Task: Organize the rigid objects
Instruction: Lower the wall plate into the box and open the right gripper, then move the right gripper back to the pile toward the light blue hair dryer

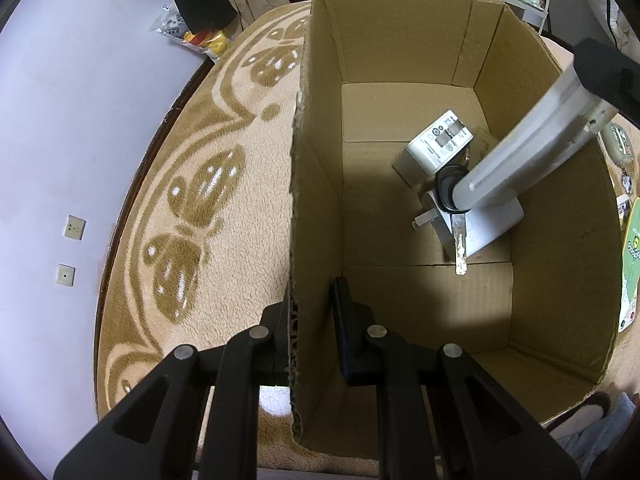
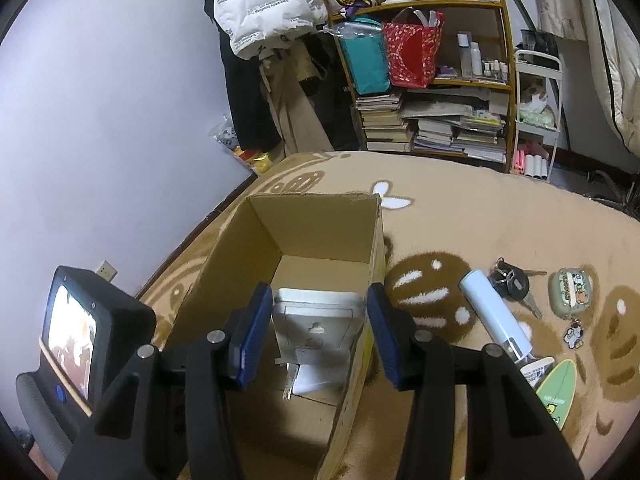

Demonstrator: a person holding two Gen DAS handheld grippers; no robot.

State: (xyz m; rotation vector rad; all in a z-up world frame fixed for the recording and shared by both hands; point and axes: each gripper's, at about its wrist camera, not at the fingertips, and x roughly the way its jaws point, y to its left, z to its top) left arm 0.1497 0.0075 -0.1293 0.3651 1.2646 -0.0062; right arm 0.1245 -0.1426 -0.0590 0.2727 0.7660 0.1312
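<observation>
An open cardboard box [image 1: 560,260] stands on the carpet. My left gripper [image 1: 310,320] is shut on its left wall, one finger outside and one inside. Inside lie a white remote-like unit [image 1: 440,140] and a key with a black head [image 1: 450,196]. A tall white stand [image 1: 520,152] rises from a white base plate and leans toward the right wall. My right gripper [image 2: 318,332] hovers open just above the white stand's [image 2: 316,320] top, with nothing between its blue pads [image 2: 250,340]. The box [image 2: 320,224] sits below it.
On the carpet right of the box lie a pale blue tube [image 2: 496,316], a key bunch with a black fob [image 2: 514,282], a green case with a charm [image 2: 570,294] and a green board-shaped card [image 2: 556,392]. A cluttered bookshelf [image 2: 432,120] stands behind, and a wall is to the left.
</observation>
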